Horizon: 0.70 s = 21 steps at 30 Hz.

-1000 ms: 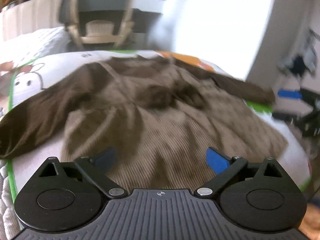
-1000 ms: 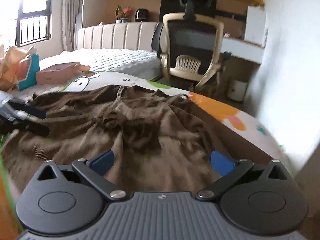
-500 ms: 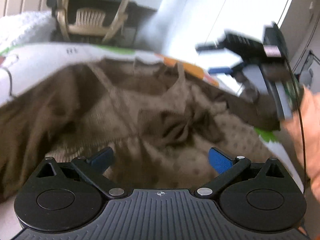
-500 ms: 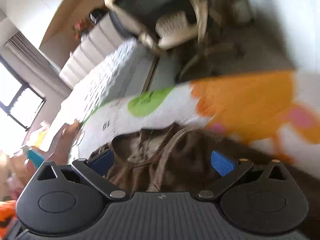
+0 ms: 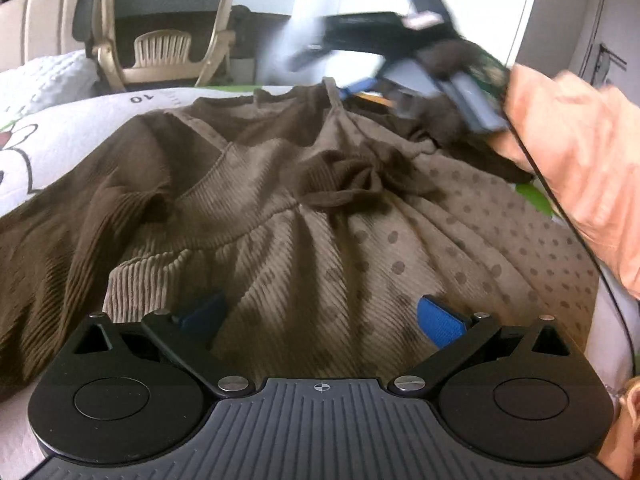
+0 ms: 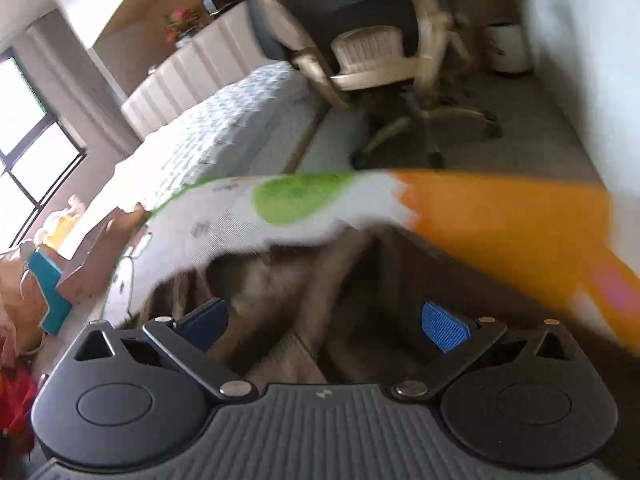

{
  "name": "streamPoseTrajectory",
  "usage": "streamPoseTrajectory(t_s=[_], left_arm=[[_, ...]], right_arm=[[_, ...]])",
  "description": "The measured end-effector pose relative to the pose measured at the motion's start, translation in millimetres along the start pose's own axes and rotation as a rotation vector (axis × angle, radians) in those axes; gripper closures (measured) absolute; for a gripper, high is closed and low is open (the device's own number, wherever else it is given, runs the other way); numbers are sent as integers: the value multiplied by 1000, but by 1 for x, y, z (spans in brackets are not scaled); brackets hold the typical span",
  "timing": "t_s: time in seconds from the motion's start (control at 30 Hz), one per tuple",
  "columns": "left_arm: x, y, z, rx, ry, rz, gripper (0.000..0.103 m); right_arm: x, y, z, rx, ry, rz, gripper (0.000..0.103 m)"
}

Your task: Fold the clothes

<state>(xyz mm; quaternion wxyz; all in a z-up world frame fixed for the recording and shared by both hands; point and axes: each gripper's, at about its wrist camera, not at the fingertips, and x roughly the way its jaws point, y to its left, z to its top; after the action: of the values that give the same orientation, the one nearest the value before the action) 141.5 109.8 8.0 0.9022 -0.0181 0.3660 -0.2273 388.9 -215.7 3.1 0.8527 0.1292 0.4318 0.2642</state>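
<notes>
The brown corduroy dress with dark ribbed sleeves point(image 5: 304, 240) is lying spread on the printed mat point(image 5: 60, 128) (ready for folding), so the left gripper point(image 5: 320, 316) is hovering wide open above its skirt while the right gripper point(image 6: 324, 320), also open, is reaching at the collar.

This is a bedroom in a home. A bed point(image 6: 224, 120) with a padded headboard point(image 6: 192, 76) stands by a window point(image 6: 36, 152), an office chair point(image 6: 360, 32) sits on the floor, and a cartoon-print sheet point(image 5: 60, 128) covers the work surface.
</notes>
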Motion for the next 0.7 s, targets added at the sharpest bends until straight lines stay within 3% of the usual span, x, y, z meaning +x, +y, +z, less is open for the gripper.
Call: streamPoseTrajectory(t_s=[0.1, 0.2, 0.27, 0.4, 0.57, 0.6, 0.7], left_arm=[[-3, 3, -1, -15, -8, -19, 0], [-2, 6, 1, -13, -5, -25, 0], [0, 8, 4, 0, 1, -13, 0], [-3, 9, 3, -18, 8, 26, 0], [-9, 11, 0, -81, -3, 73, 0], [-11, 12, 0, -94, -1, 90, 0], [-22, 18, 3, -152, 1, 157, 0]], right_arm=[[-24, -27, -30, -13, -28, -179, 0], [-40, -37, -53, -209, -76, -520, 0], [-50, -49, -60, -251, -100, -616, 0], [-67, -75, -62, -75, -100, -607, 0], [-91, -83, -76, -44, -143, -722, 0], [-97, -80, -80, -34, -150, -694, 0], [-113, -58, -92, -6, -175, -501, 0]])
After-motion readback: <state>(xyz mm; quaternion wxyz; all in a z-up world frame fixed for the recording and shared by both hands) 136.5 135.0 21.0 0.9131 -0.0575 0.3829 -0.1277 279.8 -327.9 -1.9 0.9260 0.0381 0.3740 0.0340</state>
